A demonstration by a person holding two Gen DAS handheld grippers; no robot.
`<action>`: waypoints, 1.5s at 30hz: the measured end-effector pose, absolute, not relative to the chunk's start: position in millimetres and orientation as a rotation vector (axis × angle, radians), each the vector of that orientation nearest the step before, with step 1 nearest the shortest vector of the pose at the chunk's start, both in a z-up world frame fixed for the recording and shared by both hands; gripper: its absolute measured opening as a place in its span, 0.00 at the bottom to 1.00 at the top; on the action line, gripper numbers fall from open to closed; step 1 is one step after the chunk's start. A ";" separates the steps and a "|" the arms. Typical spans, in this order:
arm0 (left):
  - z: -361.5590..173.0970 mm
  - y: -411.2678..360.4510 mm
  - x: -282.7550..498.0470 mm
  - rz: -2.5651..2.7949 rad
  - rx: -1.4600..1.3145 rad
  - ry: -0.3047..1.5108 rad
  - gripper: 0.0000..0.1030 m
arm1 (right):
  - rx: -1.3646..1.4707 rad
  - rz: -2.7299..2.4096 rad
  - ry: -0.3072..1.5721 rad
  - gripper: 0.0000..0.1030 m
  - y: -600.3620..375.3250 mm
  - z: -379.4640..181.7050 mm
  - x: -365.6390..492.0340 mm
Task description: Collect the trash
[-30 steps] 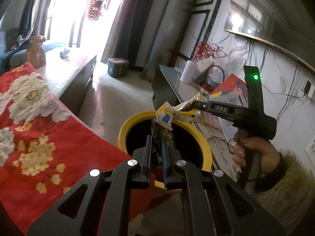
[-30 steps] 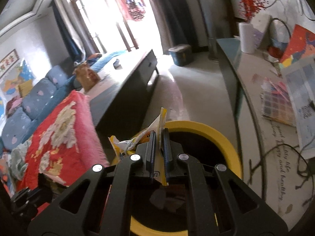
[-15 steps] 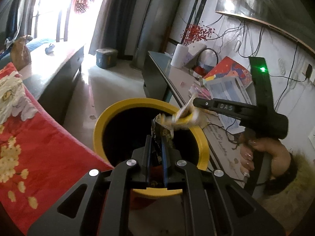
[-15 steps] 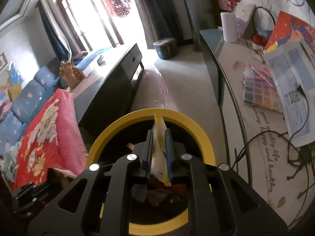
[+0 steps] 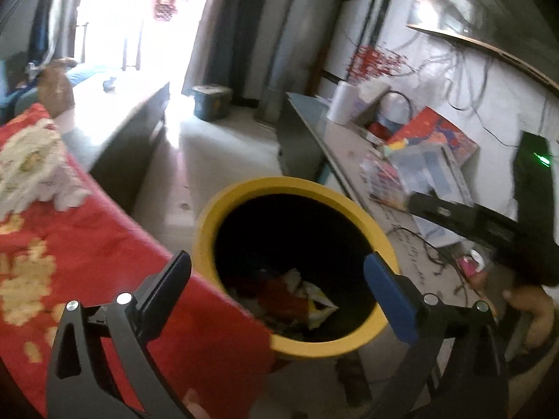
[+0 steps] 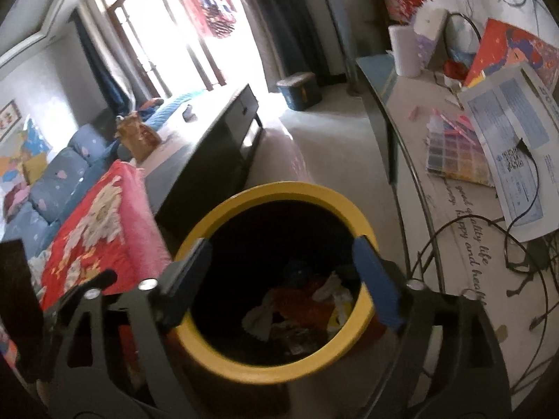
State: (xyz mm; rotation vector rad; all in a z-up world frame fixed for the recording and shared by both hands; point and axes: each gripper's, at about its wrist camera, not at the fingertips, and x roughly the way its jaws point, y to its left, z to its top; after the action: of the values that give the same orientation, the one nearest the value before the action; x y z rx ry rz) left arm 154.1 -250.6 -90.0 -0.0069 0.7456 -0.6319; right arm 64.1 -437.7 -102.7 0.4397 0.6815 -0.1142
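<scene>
Wrappers dropped into the bin, both grippers empty

The crumpled trash lies in the yellow bin, below and ahead of the left gripper and right gripper; both jaws have just been opening wide, nothing between them, evidently to release it. The dark bin hides its deeper contents.

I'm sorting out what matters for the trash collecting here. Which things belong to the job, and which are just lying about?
Part of the job:
- yellow bin
- wrappers inside it
- left hand-held gripper, open
- right hand-held gripper, open

Just lying about:
- red flowered blanket
- paper roll
- printed sheet
- cables
</scene>
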 end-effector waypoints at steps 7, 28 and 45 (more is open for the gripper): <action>-65.8 -202.2 146.6 -0.497 -0.056 0.698 0.94 | 0.353 -0.072 0.603 0.89 -395.3 -75.9 47.1; -32.4 -70.8 52.3 -0.189 -0.075 0.497 0.94 | 0.093 -0.048 0.264 0.90 -269.6 -51.3 -3.3; -23.6 -63.0 34.7 -0.195 -0.081 0.439 0.94 | 0.067 -0.010 0.213 0.90 -259.1 -50.6 -13.8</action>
State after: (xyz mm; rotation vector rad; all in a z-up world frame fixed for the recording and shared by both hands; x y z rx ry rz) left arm 34.7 -63.0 -23.6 -0.0812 0.4393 -0.1949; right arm -13.8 -259.1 -50.6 0.0673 0.2133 -0.0096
